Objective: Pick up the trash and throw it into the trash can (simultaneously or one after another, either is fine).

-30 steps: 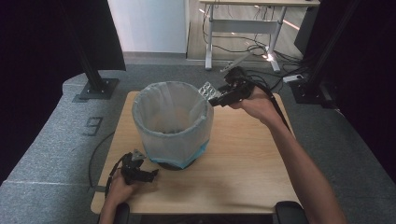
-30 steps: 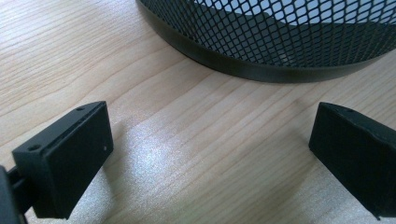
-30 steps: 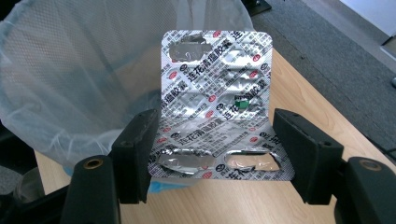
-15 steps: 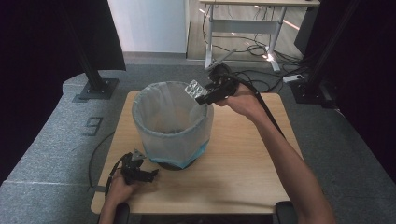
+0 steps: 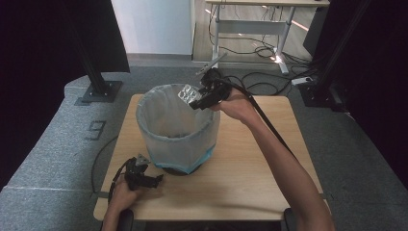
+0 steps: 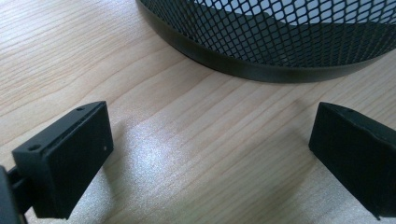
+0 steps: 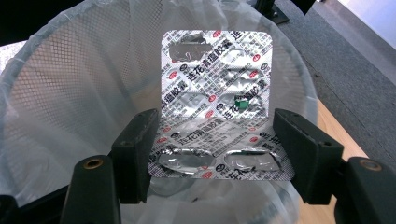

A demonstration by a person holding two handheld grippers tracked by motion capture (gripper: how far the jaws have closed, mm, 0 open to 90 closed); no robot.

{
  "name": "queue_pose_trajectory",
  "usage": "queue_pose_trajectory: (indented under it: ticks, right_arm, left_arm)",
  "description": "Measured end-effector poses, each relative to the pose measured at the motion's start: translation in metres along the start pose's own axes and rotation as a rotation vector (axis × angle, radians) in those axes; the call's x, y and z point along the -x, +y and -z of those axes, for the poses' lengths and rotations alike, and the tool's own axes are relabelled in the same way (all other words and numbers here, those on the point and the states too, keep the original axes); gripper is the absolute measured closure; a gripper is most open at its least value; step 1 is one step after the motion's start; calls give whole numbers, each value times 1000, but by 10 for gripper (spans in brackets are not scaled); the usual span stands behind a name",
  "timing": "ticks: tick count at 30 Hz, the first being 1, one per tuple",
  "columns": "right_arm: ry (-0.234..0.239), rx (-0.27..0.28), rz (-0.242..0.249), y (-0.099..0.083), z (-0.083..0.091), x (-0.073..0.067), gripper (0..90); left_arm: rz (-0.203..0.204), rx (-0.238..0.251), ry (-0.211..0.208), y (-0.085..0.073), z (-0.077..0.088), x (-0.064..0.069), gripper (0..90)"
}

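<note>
A silver blister pack point(image 7: 215, 100) printed with red and black characters is clamped by its edges in my right gripper point(image 7: 217, 154). In the high view the blister pack point(image 5: 186, 93) hangs over the far rim of a mesh waste bin point(image 5: 177, 127) lined with a pale plastic bag, with my right gripper point(image 5: 196, 100) shut on it. The bin's lined inside point(image 7: 84, 107) lies below the pack. My left gripper point(image 5: 153, 180) rests on the wooden table near the bin's base, jaws wide apart with bare wood between them point(image 6: 210, 144). The bin's black mesh foot point(image 6: 280, 51) is just ahead of it.
The wooden table point(image 5: 260, 159) has free surface to the right of the bin. Grey floor mats surround it, with black stand feet point(image 5: 101, 91) at the back left and cables and a desk frame point(image 5: 250, 29) behind.
My right gripper has carried the blister pack leftward from beside the bin's far right rim to over its opening. The left gripper has stayed put.
</note>
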State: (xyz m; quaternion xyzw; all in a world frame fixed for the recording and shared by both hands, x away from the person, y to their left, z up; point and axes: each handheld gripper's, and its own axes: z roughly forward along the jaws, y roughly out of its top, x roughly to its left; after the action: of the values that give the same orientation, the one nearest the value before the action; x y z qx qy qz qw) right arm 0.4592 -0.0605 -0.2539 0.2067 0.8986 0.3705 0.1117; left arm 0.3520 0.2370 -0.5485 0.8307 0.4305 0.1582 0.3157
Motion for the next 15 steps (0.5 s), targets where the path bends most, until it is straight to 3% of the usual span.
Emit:
queue_pose_trajectory:
  ticks: [12,15]
  right_arm:
    - [22,-36,52,-2,-29,-8,325]
    - [29,-42,61,-3,-36,-10,167]
  left_arm:
    - [0,0,0,0,0,0,0]
    - [0,0,0,0,0,0,0]
